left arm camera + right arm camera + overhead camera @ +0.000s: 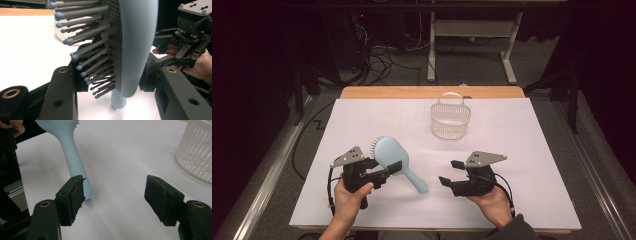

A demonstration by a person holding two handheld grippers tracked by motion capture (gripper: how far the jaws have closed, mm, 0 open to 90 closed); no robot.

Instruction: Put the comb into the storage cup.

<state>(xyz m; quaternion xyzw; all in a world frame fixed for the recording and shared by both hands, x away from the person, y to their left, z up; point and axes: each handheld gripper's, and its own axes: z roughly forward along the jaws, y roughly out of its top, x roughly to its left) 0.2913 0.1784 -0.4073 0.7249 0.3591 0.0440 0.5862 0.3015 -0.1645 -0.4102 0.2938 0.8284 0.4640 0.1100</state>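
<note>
Left gripper: clamped on the brush head, bristles left, handle slanting to the mat. We judge the step a handover or regrip; we keep this hold steady.
Right gripper: right of the brush, jaws apart, nothing between them; we should square them on the handle.
Basket: beyond the brush, rightward.
</note>
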